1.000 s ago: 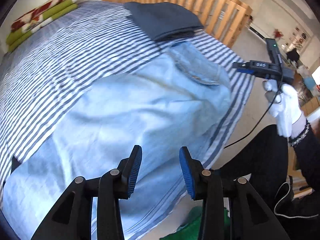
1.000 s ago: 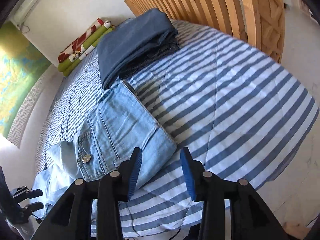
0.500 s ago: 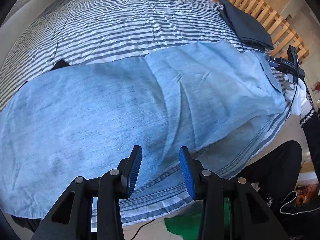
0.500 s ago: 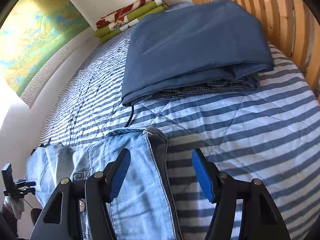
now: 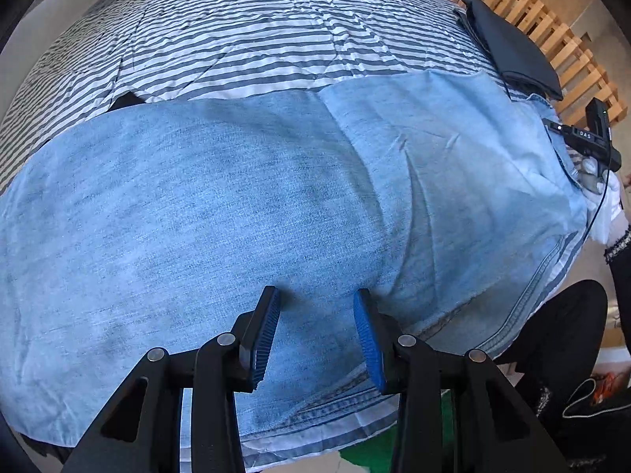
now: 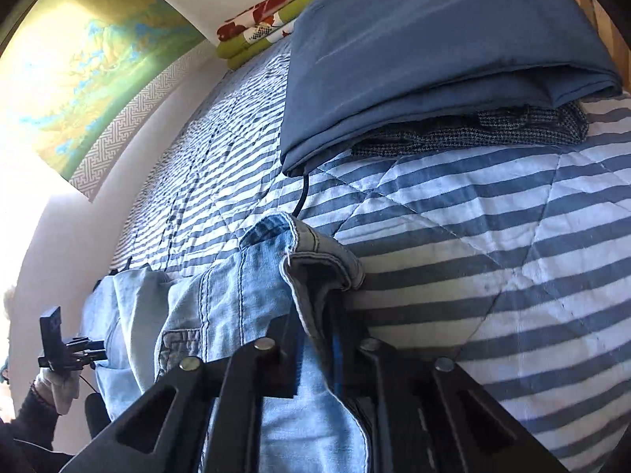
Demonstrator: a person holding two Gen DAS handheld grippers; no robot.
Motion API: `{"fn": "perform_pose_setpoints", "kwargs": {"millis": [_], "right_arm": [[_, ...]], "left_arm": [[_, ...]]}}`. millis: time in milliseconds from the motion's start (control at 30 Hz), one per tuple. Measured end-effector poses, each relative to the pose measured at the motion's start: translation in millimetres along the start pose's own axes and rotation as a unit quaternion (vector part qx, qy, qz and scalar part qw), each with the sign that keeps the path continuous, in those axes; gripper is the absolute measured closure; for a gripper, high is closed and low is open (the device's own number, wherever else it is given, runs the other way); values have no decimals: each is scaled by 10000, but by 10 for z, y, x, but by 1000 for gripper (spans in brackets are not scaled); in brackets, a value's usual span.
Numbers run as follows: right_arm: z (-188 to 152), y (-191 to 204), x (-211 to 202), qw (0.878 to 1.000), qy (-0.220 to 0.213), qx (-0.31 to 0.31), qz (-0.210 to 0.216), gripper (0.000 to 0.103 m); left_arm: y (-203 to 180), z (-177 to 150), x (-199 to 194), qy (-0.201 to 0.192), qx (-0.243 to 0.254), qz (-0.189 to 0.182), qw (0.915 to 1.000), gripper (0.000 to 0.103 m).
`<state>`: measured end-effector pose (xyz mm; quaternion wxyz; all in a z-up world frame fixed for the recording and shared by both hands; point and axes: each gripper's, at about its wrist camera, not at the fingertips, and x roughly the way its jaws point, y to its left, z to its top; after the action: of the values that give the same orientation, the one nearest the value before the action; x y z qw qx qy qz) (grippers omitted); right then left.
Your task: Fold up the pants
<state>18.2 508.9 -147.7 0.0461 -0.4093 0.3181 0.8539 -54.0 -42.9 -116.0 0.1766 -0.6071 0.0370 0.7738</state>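
Observation:
Light blue jeans (image 5: pixel 244 205) lie stretched across the striped bed (image 5: pixel 276 19). My left gripper (image 5: pixel 317 303) is open just over the leg fabric near the front edge, its blue pads apart with nothing pinched. In the right wrist view, my right gripper (image 6: pixel 315 323) is shut on the jeans' waistband (image 6: pixel 315 252), which bunches up ahead of the jaws. The same gripper (image 5: pixel 579 134) shows in the left wrist view at the far right end of the jeans, in a white-gloved hand (image 5: pixel 603 201).
A folded dark blue cloth stack (image 6: pixel 434 47) sits just past the waistband, beside a wooden slatted headboard (image 5: pixel 552 27). A black cable (image 6: pixel 301 193) runs under it. Rolled green and red blankets (image 6: pixel 276 19) lie by the wall. A person's dark-trousered leg (image 5: pixel 560 335) stands at the bed edge.
The right gripper came down over the waistband, opened wider, then shut on it. The left gripper swung from the seat area to the leg and dropped closer to the fabric.

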Motion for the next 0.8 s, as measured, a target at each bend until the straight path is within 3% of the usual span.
{"fn": "perform_pose_setpoints", "kwargs": {"millis": [133,300,400,433,467,533,633,700,800], "right_arm": [[-114,388,-450,9947,-602,-144,-827,99],[-247,643,-1229,9781,-1108,8,-1763,99],[-322,505,-1116,9653,-805,2,-2483,97],[-312,422,-982,9552,-640,85,-2890,96],[-286,351,-837,9438,-452,-8,-3274,90],[-229,95,-754,9248,-171,107,-3798,88],[-228,13,-1029,9233,-405,365,-3802,87],[-293,272,-1224,9383,-620,137,-3400,87],[-590,911,-1311,9666,-451,-672,-2433,83]], "left_arm": [[33,-50,-21,-38,-5,-34,10000,61],[-90,-146,-130,-155,248,-97,9995,61],[-202,-200,-140,-180,473,-58,9987,57],[-237,-212,-151,-210,532,-34,9984,57],[-273,-226,-168,-252,587,-15,9980,57],[-357,-268,-208,-310,767,-32,9966,57],[-490,-381,-223,-317,1170,106,9926,57],[-574,-459,-171,-217,1417,177,9895,57],[-694,-564,-89,-157,1725,313,9844,57]]}}
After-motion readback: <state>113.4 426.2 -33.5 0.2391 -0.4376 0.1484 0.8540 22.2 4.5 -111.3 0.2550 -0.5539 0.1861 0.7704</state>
